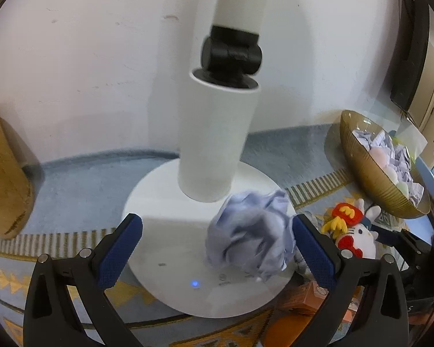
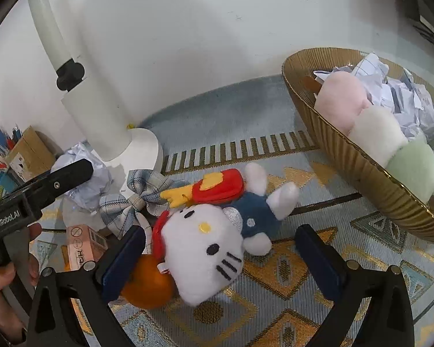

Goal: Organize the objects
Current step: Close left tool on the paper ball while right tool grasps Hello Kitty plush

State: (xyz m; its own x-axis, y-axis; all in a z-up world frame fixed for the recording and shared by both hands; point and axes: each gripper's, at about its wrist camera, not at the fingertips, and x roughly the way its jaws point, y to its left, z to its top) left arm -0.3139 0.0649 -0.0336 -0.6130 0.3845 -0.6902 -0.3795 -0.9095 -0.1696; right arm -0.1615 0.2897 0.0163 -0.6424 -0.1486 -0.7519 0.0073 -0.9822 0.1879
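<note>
A crumpled pale-blue paper ball (image 1: 250,234) lies on the white round base (image 1: 173,219) of a floor fan. My left gripper (image 1: 217,251) is open, its right pad against the ball and its left pad well clear. The ball also shows in the right wrist view (image 2: 84,179), with the left gripper's black body (image 2: 37,193) over it. My right gripper (image 2: 220,260) is open around a Hello Kitty plush (image 2: 205,248) lying on the rug. The plush also shows in the left wrist view (image 1: 353,231). A gold ribbed bowl (image 2: 361,167), also in the left wrist view (image 1: 370,173), holds crumpled papers and pastel plush balls.
An orange (image 2: 147,286), a small peach carton (image 2: 84,243) and a plaid bow (image 2: 139,199) lie left of the plush. The fan's white column (image 1: 217,133) rises just behind the paper ball. A cardboard box (image 1: 5,170) leans against the wall at left.
</note>
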